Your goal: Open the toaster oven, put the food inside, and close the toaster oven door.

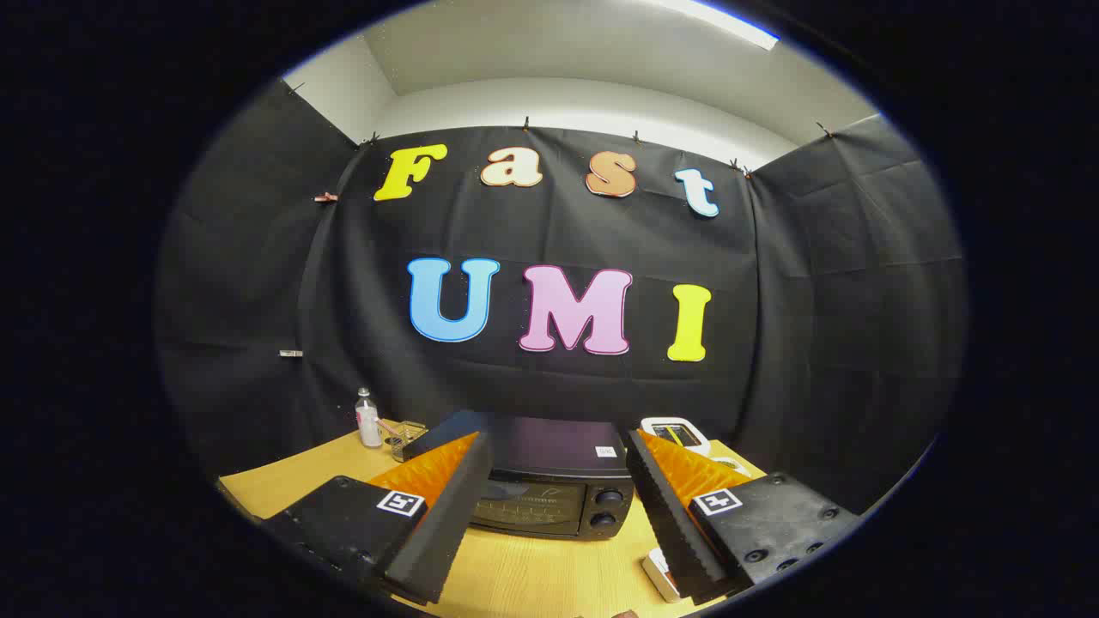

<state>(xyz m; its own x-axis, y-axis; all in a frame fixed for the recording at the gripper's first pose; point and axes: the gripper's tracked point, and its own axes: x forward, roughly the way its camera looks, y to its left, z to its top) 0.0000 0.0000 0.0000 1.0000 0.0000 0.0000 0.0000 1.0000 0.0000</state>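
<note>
A black toaster oven [549, 489] stands on the wooden table [532, 575], its glass door shut and two knobs [608, 508] on its right side. It sits just beyond my gripper [554, 442], seen in the gap between the fingers. Both fingers are spread wide apart and hold nothing. A small white item [659, 573] lies on the table beside the right finger [678, 506], partly hidden by it; I cannot tell what it is.
A small clear bottle [367, 418] and a little wire holder [403, 438] stand at the table's back left. A white device [678, 433] rests behind the oven on the right. Black cloth walls close the booth behind and on both sides.
</note>
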